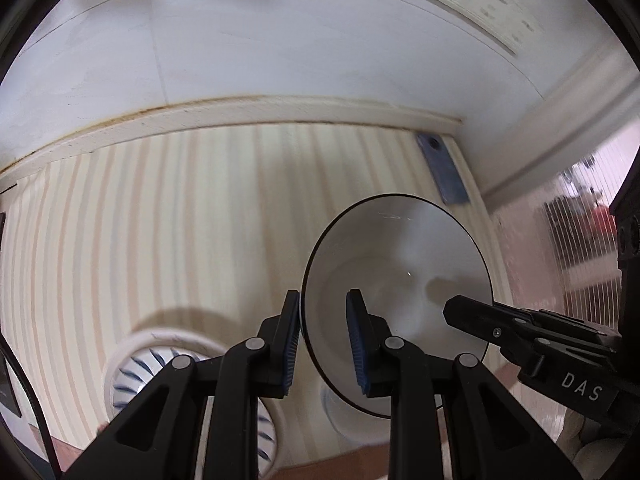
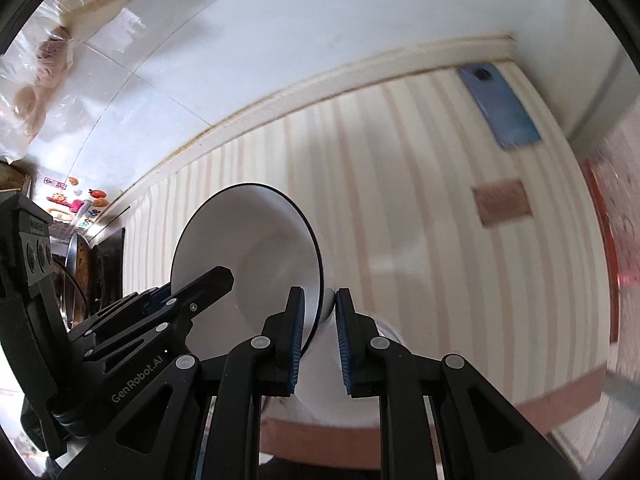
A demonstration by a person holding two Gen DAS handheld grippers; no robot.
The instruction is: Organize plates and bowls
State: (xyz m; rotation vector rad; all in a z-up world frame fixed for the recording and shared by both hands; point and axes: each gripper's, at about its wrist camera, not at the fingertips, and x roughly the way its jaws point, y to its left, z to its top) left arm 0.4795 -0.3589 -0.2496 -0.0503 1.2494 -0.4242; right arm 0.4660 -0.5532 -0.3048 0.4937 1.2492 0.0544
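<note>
Striped table point(image 1: 168, 208): two bowls (one point(image 1: 400, 272) lifted)

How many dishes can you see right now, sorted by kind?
White bowl with dark rim, held at its rim between both grippers: 1
Blue-and-white patterned dish on the striped counter: 1
Plain white dish, partly hidden under the bowl: 1
Total: 3

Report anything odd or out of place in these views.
The white bowl is tipped up on edge above the striped counter, not flat. Both the left claw and the right claw straddle opposite sides of its rim. No spills or damage visible.
</note>
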